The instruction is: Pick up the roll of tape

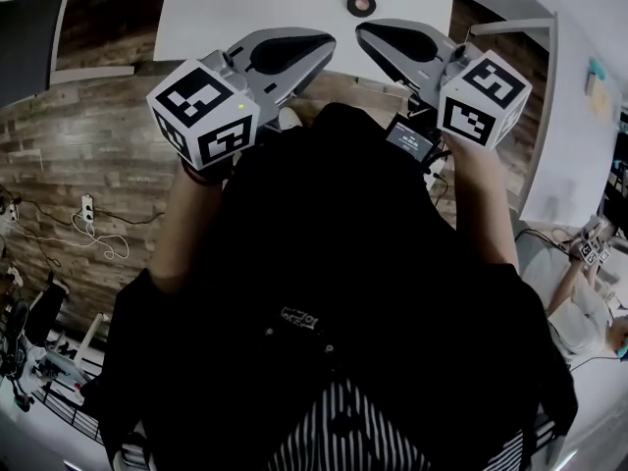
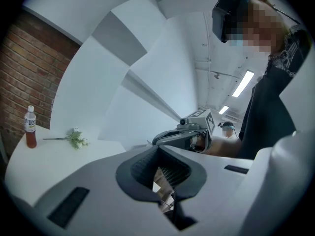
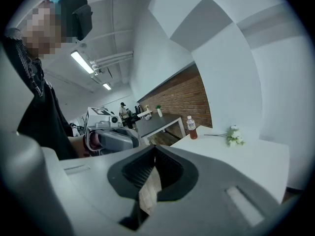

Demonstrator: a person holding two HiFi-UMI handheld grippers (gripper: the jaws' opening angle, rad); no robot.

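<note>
Nothing of the pick is done yet. The roll of tape (image 1: pixel 361 4) lies flat and untouched on the white table (image 1: pixel 245 8), at the far side of the head view, a little right of centre. Both tools hang in front of my operator's chest, short of the table's near edge and well apart from the roll.

The left gripper (image 1: pixel 327 39) has its pads drawn together with only floor showing through the slit below them. The right gripper (image 1: pixel 361 33) is fully closed too, with nothing between its jaws. The two tips nearly face each other, the roll lying beyond and between them.

What is left, as I judge it, is the whole job: open one tool, most likely the right since the roll sits slightly to that side, reach over the table, close across the ring and lift.

Also on the table are a bottle (image 3: pixel 191 128) of reddish drink and a sprig of white flowers (image 3: pixel 234 135) beside it. The head view does not show them, so I can't place them relative to the roll; probably they are off to one side. The stretch of table between the tips and the tape looks bare.
</note>
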